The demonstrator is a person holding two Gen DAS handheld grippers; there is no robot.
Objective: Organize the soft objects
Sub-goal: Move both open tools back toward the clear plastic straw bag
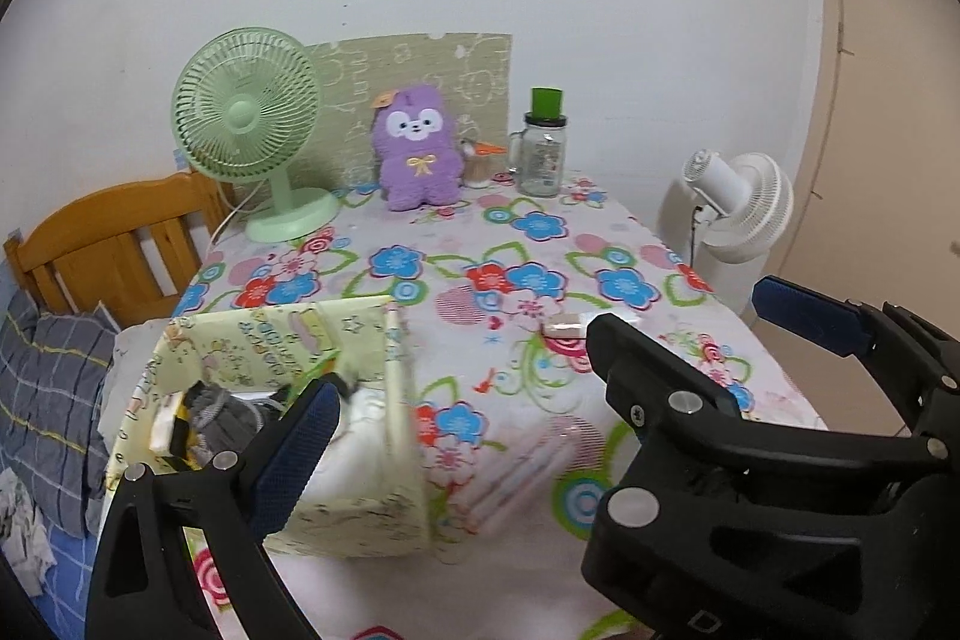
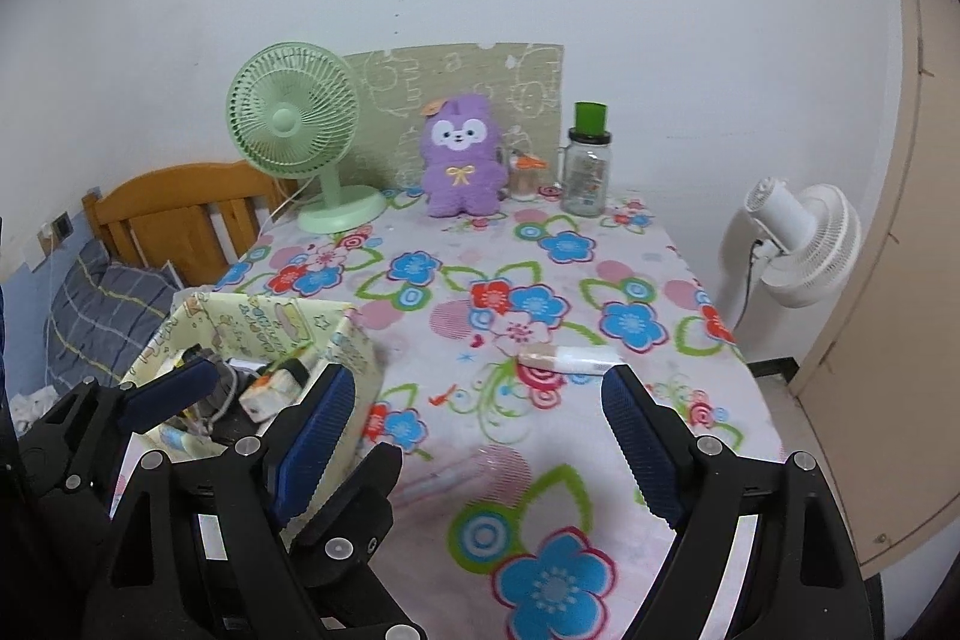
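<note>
Here one purple plush toy (image 2: pixel 461 158) sits upright at the far edge of the flowered worktop (image 2: pixel 600 400), against a patterned green board (image 2: pixel 456 82), well apart from both claws. Beside it stand one green desk fan (image 2: pixel 294 124) on its left and one glass jar with a green lid (image 2: pixel 585 160) on its right. One open yellow fabric box (image 1: pixel 336 400) stands at the near left corner, holding grey cloth and small items. One small white tube (image 2: pixel 567 358) lies mid-worktop. The left claw (image 1: pixel 456 376) hangs wide open and empty, one finger over the box. The right claw (image 2: pixel 474 436) is wide open too, gripping nothing, just short of the tube. One white floor fan (image 2: pixel 798 238) stands off to the right.
</note>
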